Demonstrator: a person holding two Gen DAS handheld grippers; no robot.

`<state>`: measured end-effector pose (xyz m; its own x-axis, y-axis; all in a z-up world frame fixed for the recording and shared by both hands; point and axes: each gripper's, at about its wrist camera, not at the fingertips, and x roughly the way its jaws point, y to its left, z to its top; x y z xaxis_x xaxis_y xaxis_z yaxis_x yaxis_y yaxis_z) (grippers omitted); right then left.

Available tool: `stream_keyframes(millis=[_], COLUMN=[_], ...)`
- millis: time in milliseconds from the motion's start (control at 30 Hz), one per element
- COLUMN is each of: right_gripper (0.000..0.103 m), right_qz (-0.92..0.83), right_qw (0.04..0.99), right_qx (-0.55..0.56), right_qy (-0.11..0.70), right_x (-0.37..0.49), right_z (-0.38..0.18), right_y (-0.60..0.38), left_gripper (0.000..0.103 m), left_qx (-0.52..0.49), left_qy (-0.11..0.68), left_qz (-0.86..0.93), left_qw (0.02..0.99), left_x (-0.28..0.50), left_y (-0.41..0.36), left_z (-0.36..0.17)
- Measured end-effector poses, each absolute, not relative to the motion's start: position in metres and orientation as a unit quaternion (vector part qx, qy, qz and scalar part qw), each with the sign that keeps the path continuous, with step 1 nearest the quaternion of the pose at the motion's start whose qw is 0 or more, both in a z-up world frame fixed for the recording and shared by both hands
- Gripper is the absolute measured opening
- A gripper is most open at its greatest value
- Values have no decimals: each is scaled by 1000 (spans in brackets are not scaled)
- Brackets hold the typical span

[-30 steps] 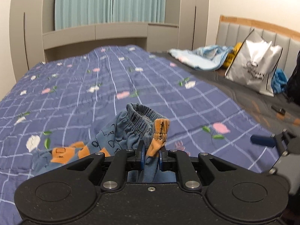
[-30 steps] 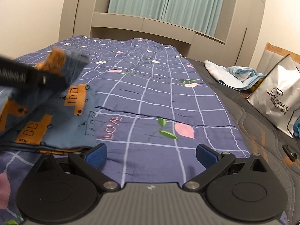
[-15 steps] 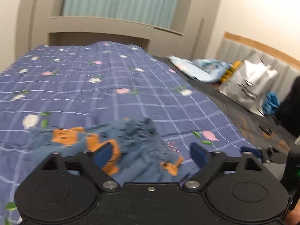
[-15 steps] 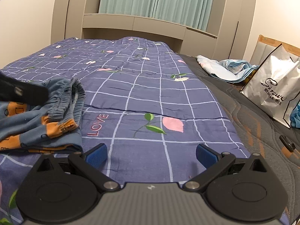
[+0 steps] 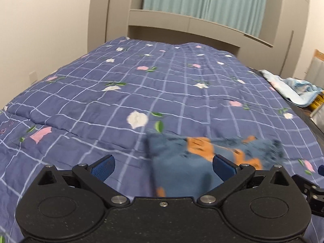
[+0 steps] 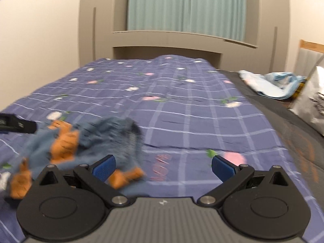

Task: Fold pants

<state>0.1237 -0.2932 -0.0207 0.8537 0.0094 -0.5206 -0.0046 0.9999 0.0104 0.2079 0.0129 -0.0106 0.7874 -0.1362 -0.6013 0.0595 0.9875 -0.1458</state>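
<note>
The blue pants (image 5: 182,160) with orange prints lie bunched on the purple checked quilt (image 5: 141,85), low and right of centre in the left wrist view. My left gripper (image 5: 163,167) is open and empty, its right finger over the pants. In the right wrist view the pants (image 6: 85,139) lie at the lower left, blurred. My right gripper (image 6: 163,167) is open and empty, its left finger over the pants' edge. A tip of the left gripper (image 6: 18,124) shows at the far left there.
A light blue cloth (image 6: 269,83) lies at the right on the dark mattress (image 6: 299,141). A silver bag (image 6: 311,105) stands at the far right. A grey cabinet and teal curtains (image 6: 186,6) stand behind the bed.
My left gripper opened and let go of the pants' waistband, then swung left. The pants dropped onto the quilt. My right gripper stayed open and shifted toward the pants.
</note>
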Motion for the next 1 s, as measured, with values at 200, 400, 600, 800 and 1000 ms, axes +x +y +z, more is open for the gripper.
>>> stream_keyframes(millis=[200, 400, 600, 800, 1000], right_gripper=[103, 103, 103, 103, 103], right_qz=[-13, -23, -24, -19, -7], right_qw=[948, 940, 938, 939, 959], right_qx=[-21, -17, 0, 14, -1], right_qy=[316, 340, 346, 342, 285], right_x=[161, 158, 143, 138, 133], right_z=[-22, -31, -37, -42, -28], right_y=[-263, -270, -281, -286, -287], left_gripper=[102, 102, 102, 101, 102], left_qx=[-57, -23, -4, -22, -44], left_qy=[344, 353, 352, 350, 312], left_qz=[-64, -76, -40, -42, -72], left_qw=[935, 932, 935, 936, 946], left_x=[243, 256, 267, 265, 240], left_y=[20, 13, 16, 23, 15], left_z=[-19, -34, -46, -48, -29])
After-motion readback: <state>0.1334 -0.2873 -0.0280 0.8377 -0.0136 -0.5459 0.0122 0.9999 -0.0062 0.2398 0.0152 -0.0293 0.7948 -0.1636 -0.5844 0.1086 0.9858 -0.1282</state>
